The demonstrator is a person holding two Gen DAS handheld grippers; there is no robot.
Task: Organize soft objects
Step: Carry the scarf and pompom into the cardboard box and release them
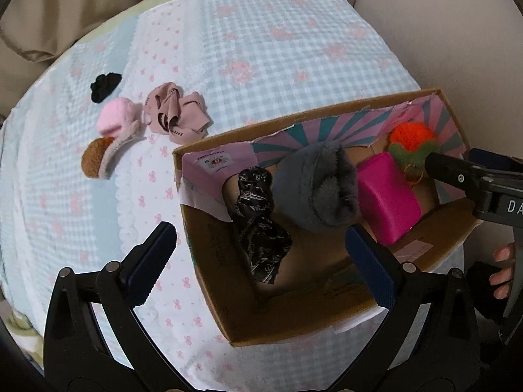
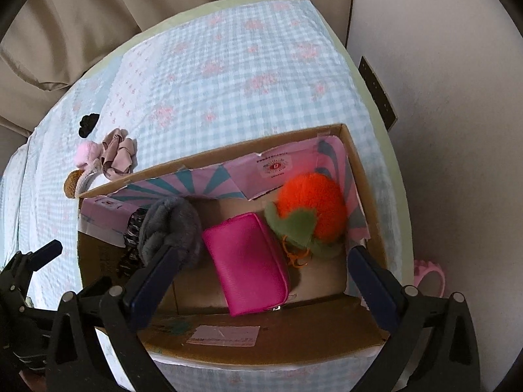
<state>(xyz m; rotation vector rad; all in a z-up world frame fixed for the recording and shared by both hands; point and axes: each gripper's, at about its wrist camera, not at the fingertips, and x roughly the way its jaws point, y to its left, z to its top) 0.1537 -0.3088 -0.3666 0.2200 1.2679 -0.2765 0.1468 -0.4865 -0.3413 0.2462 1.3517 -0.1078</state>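
Both our grippers, left and right, gape wide and empty; the box wall may snag them.

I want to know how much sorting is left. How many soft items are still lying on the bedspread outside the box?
4, clustered left of the box: black scrunchie, pink pompom, brown puff, beige cloth. Others may lie out of view.

Beige curtain, wall plate
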